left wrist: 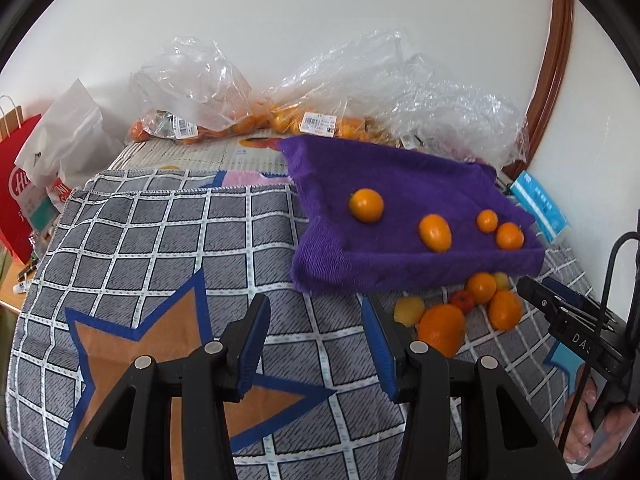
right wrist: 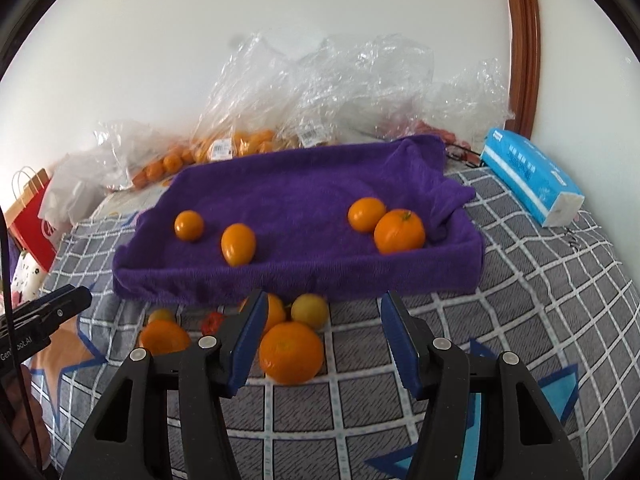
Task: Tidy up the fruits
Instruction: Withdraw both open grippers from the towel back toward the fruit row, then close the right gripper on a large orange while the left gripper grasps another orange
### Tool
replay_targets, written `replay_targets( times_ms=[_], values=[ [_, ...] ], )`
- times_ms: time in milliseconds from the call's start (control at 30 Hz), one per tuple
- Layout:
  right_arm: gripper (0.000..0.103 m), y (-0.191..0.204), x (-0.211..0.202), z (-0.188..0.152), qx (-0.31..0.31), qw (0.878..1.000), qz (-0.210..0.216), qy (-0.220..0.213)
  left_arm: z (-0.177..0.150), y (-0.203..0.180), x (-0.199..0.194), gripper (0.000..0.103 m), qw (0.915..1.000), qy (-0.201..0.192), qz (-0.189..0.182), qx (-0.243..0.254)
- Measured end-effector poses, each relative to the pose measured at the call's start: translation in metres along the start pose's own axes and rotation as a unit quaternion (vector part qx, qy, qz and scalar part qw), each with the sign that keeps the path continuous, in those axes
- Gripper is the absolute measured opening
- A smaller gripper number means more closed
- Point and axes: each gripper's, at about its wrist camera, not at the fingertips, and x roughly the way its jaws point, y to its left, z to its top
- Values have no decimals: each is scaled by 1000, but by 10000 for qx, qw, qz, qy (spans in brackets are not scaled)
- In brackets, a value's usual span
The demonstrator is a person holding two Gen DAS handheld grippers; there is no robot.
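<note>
A tray lined with a purple towel (left wrist: 400, 276) (right wrist: 300, 280) sits on the checked cloth and holds several oranges (left wrist: 366, 205) (right wrist: 399, 230). Loose fruit lies in front of it: a big orange (right wrist: 291, 352) (left wrist: 442, 328), smaller oranges (right wrist: 164, 336), yellow fruits (right wrist: 309, 311) (left wrist: 409, 310) and a small red one (left wrist: 463, 300). My right gripper (right wrist: 324, 332) is open just above the big orange, which shows between its fingers, nearer the left one and untouched. My left gripper (left wrist: 318, 336) is open over bare cloth, left of the pile, with nothing between its fingers.
Clear plastic bags of oranges (left wrist: 280, 120) (right wrist: 240, 144) line the wall behind the tray. A blue tissue pack (right wrist: 532, 178) lies at the right, and a red paper bag (left wrist: 16, 200) stands at the left edge. Each gripper shows in the other's view (left wrist: 536, 292) (right wrist: 76, 298).
</note>
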Motion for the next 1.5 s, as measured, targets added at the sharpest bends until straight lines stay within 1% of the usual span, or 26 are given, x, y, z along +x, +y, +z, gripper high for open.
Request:
replay_targets(
  times_ms=[100,200,267,333,433,567,600,667,733,867,1033,1100,1167,1200,1267,1400,1500],
  values=[
    [58,2,6,-6,66,9998,-54,179,-2,-5,0,45,9998,82,77,191],
    [58,2,11,-9,158,9994,-89,286,-4,-8,-2,45,9995,131,71,269],
    [61,1,12,-11,248,9993,-73,267,-4,-10,-3,45,9994,158,7,296],
    [61,1,13,-11,313,9991,-110,246,-6,-12,-3,45,9992,160,-76,356],
    [61,2,15,-11,398,9989,-153,210,-8,-13,0,45,9990,163,-107,412],
    [62,5,20,-12,501,9984,-126,212,-10,-11,5,45,9987,252,-212,381],
    [62,7,21,-11,489,9985,-133,219,-10,-10,7,45,9986,306,-255,348],
    [66,11,23,-12,384,9988,-204,239,-11,-8,11,45,9981,403,-388,253],
    [67,15,24,-11,305,9989,-232,259,-11,-7,12,45,9977,443,-461,207],
    [67,23,27,-11,145,9991,-252,319,-12,-6,12,45,9982,399,-404,198],
    [66,34,36,-9,-100,9984,-190,530,-12,-3,12,45,9987,360,-324,151],
    [60,38,36,-9,-208,9983,-182,513,-12,-1,13,45,9990,371,-245,103],
    [50,41,35,-10,-253,9985,-133,473,-11,3,15,45,9990,390,-191,49],
    [48,42,34,-11,-264,9986,-104,449,-11,4,16,45,9990,410,-174,11],
    [38,43,32,-11,-273,9988,8,408,-10,8,18,45,9989,445,-125,-66],
    [36,43,31,-11,-261,9989,57,379,-9,14,22,45,9987,485,-34,-168],
    [35,38,29,-11,-133,9992,141,350,-8,16,24,45,9983,546,30,-210]
  ],
)
